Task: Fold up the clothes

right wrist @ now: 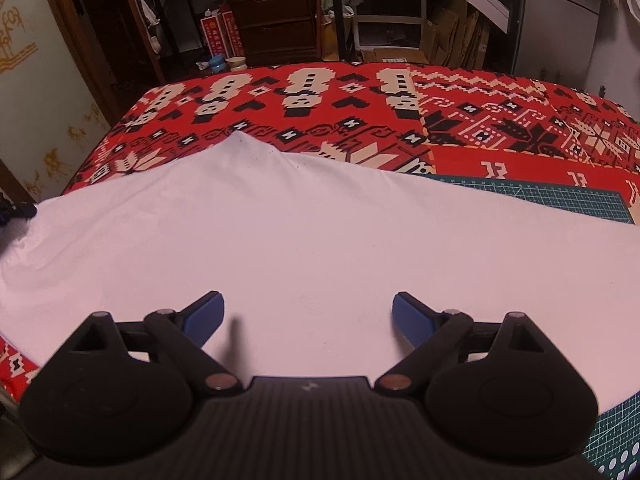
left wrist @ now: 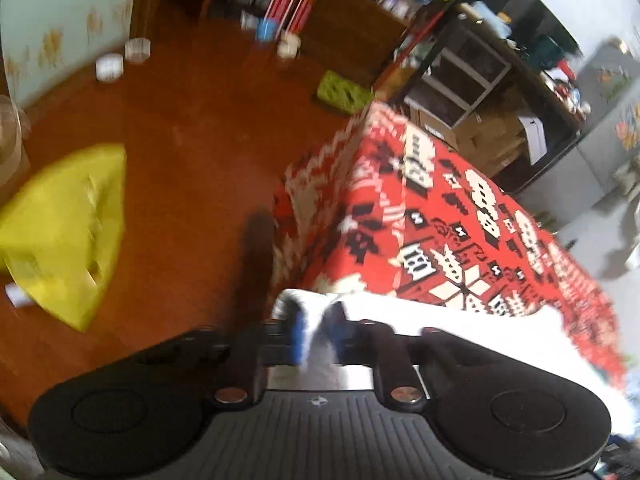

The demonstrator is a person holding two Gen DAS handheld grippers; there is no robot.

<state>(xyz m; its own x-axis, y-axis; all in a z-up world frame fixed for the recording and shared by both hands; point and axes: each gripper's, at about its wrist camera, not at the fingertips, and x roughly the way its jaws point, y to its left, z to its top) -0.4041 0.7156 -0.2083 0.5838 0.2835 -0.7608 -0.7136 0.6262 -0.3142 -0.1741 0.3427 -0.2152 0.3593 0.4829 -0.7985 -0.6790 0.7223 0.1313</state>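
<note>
A white garment is spread flat across a table covered with a red patterned cloth, and a green cutting mat is seen under its far right edge. In the right wrist view, the right gripper is held low over the near part of the garment with its blue-padded fingers spread wide apart; nothing is gripped between them. A raised fold is formed at the far edge of the fabric, and the left side of the garment is drawn up toward the frame's left border.

In the blurred left wrist view, the left gripper is seen clenched on a bunched corner of the white garment, the fabric being pinched between the two blue pads at the table's corner. Beyond the table edge, a red-brown floor and a yellow object are visible
</note>
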